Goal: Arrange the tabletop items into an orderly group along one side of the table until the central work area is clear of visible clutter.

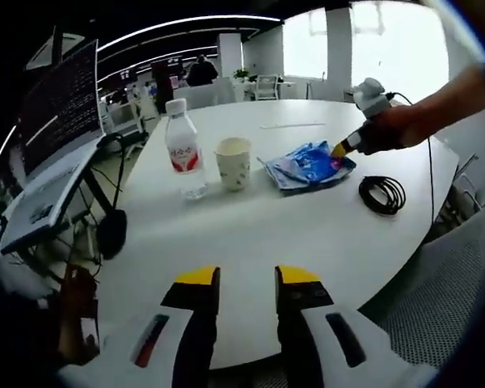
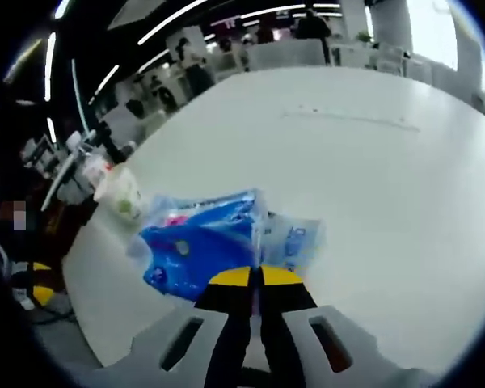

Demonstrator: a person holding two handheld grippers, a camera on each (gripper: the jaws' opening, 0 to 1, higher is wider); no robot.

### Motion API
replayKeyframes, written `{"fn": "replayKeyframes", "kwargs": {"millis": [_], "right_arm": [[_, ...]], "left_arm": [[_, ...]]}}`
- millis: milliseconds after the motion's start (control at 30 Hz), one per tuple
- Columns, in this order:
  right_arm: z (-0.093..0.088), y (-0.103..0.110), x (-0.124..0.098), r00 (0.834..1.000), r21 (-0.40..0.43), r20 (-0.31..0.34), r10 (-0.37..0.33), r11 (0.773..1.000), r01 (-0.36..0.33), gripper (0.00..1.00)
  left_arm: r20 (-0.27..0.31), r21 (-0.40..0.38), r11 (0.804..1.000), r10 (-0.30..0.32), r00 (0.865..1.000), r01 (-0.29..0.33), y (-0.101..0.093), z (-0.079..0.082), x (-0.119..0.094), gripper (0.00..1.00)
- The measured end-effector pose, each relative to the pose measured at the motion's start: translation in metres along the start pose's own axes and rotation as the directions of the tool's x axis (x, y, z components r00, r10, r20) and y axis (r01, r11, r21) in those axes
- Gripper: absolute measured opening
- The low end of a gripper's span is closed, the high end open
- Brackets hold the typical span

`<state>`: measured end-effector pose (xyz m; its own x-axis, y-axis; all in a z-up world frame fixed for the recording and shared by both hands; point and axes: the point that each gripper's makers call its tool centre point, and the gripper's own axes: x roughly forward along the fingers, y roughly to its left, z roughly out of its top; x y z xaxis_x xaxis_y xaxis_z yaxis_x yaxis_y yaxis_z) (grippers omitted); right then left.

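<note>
Blue snack bag (image 2: 202, 250) on white desk (image 1: 250, 226) beside paper cup (image 1: 233, 162), water bottle (image 1: 182, 145), cable coil (image 1: 381, 195), right tool (image 2: 255, 277) pinching bag edge, left tool (image 1: 248, 276) spread, empty

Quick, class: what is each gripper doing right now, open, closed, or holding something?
Left gripper: open, holding nothing, above the white table.
Right gripper: closed on the edge of the blue packet.
</note>
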<state>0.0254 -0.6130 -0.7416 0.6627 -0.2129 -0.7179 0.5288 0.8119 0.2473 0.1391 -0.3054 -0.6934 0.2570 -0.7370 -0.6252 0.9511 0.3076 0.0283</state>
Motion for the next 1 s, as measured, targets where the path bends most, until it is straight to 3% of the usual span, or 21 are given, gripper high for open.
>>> {"fn": "replayKeyframes", "kwargs": {"millis": [300, 600, 1000], "right_arm": [[-0.025, 0.003, -0.009, 1.000, 0.055, 0.005, 0.019, 0.998, -0.019, 0.00], [-0.027, -0.004, -0.029, 0.997, 0.139, 0.072, -0.007, 0.990, -0.003, 0.00], [-0.026, -0.043, -0.060, 0.987, 0.231, 0.145, -0.073, 0.972, 0.038, 0.00]], "left_arm": [[-0.014, -0.007, 1.000, 0.009, 1.000, -0.009, 0.001, -0.003, 0.001, 0.28], [-0.022, -0.021, 0.999, 0.041, 0.999, -0.041, 0.008, -0.005, 0.000, 0.28], [-0.043, 0.004, 1.000, 0.029, 0.999, -0.029, 0.004, -0.008, 0.002, 0.28]]}}
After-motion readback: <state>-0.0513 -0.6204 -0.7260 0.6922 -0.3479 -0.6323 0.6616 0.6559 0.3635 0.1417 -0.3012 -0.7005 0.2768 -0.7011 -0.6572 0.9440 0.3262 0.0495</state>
